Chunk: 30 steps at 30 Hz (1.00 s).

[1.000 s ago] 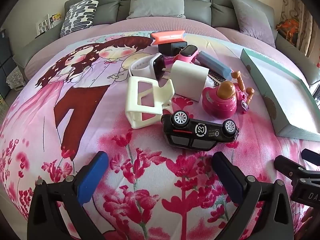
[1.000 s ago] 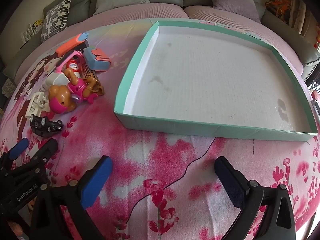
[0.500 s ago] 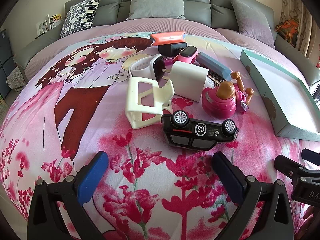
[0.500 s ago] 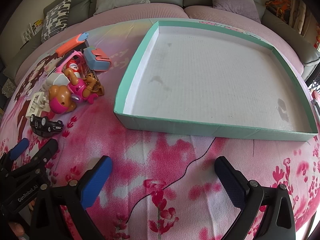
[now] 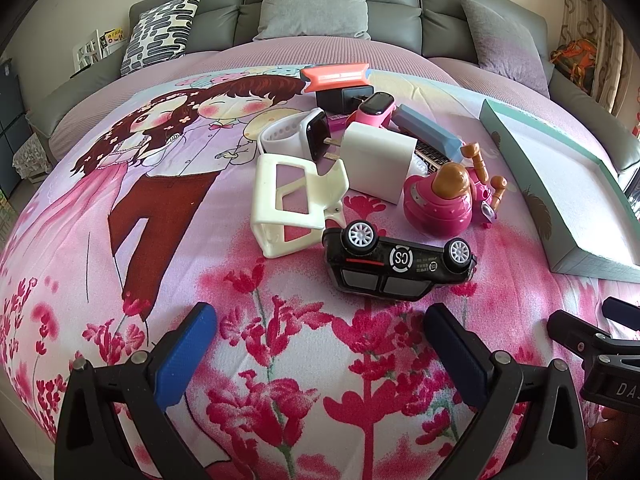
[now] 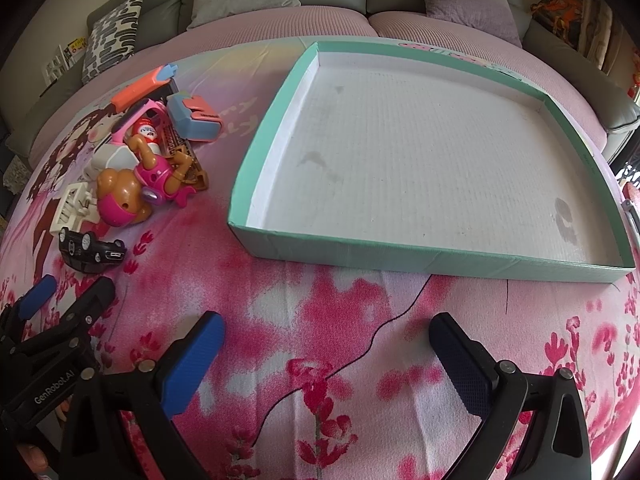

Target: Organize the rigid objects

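Sofa [image 5: 320, 12] with cushions runs along the far side. Bed [image 5: 168, 280] under a pink floral cartoon sheet carries everything.

Tray [image 6: 424, 258]: teal walls, white floor, nothing in it, on the right part of the bed; in the left wrist view it sits at the right edge [image 5: 532, 184].

Left claw [image 5: 320, 350]: spread wide, blue pads, holding nothing, hovering over the sheet just near of the car. It also shows in the right wrist view at the lower left [image 6: 72, 292].

Right claw [image 6: 328, 360]: spread wide, holding nothing, over the sheet near of the tray's near wall. Its tips show at the right edge of the left wrist view [image 5: 588, 320].

Toy pile lies left of the tray, apart from it.
- Car [image 5: 396, 264]: black, tipped on its side with wheels up, nearest item in the pile.
- Holder [image 5: 288, 208]: cream plastic frame, just left of and far of the car, touching or nearly touching it.
- Charger [image 5: 378, 168]: white block, prongs pointing left, far of the car.
- Pup toy [image 5: 440, 204]: pink with brown head, right of the charger, lying down.
- Watch [image 5: 296, 138]: white band, dark face, left of the charger.
- Blue-grey block [image 5: 428, 132]: far right of the pile.
- Pink watch [image 5: 374, 108]: far of the charger.
- Orange piece [image 5: 336, 76]: farthest item, resting on a black adapter [image 5: 340, 98].
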Motion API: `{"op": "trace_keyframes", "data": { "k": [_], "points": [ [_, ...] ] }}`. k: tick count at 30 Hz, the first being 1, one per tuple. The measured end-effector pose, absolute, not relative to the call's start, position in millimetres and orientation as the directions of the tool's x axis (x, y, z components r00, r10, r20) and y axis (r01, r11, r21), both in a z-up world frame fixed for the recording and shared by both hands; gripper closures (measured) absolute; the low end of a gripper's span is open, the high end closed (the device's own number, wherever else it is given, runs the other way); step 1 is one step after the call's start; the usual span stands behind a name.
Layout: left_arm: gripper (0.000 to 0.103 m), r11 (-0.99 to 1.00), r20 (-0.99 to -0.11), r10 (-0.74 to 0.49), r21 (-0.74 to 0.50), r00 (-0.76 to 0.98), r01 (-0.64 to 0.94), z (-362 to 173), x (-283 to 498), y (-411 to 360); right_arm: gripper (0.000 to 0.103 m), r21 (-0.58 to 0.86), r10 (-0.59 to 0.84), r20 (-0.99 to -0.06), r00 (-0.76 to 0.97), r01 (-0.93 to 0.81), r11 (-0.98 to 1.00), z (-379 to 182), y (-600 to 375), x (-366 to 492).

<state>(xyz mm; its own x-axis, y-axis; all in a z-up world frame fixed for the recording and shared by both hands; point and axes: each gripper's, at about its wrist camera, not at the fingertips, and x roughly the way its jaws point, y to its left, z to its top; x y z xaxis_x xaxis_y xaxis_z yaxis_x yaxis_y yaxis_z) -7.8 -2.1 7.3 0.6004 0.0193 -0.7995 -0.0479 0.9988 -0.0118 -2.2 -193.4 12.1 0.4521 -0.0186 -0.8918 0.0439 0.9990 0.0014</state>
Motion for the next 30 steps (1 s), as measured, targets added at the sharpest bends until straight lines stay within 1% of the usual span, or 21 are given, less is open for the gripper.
{"op": "trace_keyframes", "data": {
  "k": [30],
  "points": [
    [0.000,0.999,-0.796,0.021,-0.011,0.605,-0.048,6.1,-10.0,-2.9,0.000,0.002,-0.018,-0.892,0.452,0.044,0.999,12.1,-193.6,-2.0]
  ]
}}
